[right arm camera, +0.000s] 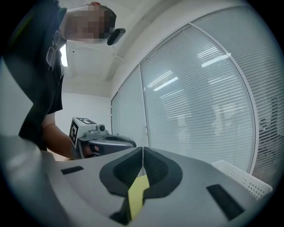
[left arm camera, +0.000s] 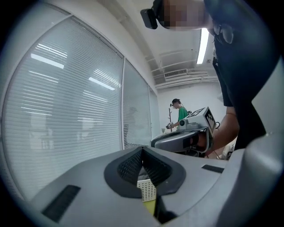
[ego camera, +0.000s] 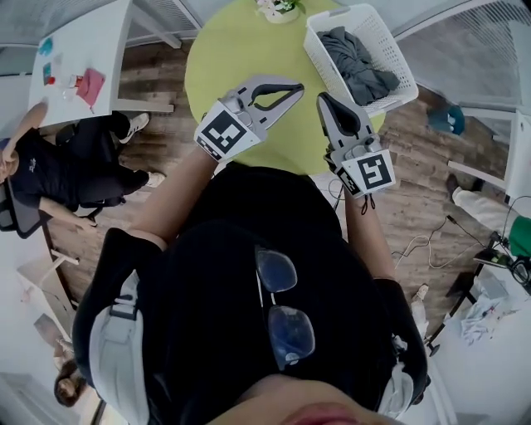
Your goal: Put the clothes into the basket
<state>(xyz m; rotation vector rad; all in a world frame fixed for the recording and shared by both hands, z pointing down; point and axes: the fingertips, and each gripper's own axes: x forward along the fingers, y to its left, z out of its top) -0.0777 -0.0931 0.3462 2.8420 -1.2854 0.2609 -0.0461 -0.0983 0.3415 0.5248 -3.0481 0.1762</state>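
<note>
Both claws are closed with nothing in them: the left claw has its dark ribbed pads pressed together along a thin seam in the left gripper view, and the right claw shows the same tight seam between its pads in the right gripper view. From the head view they hang side by side in front of the person's chest, near each other but not touching, over the near edge of a round yellow-green table. Each carries its cube of square black-and-white markers toward the wrist. The left one angles to the right, so that its tip comes close to the tip of the right one. The clothes, a crumpled dark grey bundle, lie inside the white basket, which stands on the far right part of the table, beyond the right claw and well apart from both. A strip of the basket's perforated white wall shows just below the closed pads in the left gripper view. A small plant sits at the far edge of the table. To the left, a seated person in dark clothing is beside a white desk with a pink item on it. Window blinds fill the background of both gripper views.
</note>
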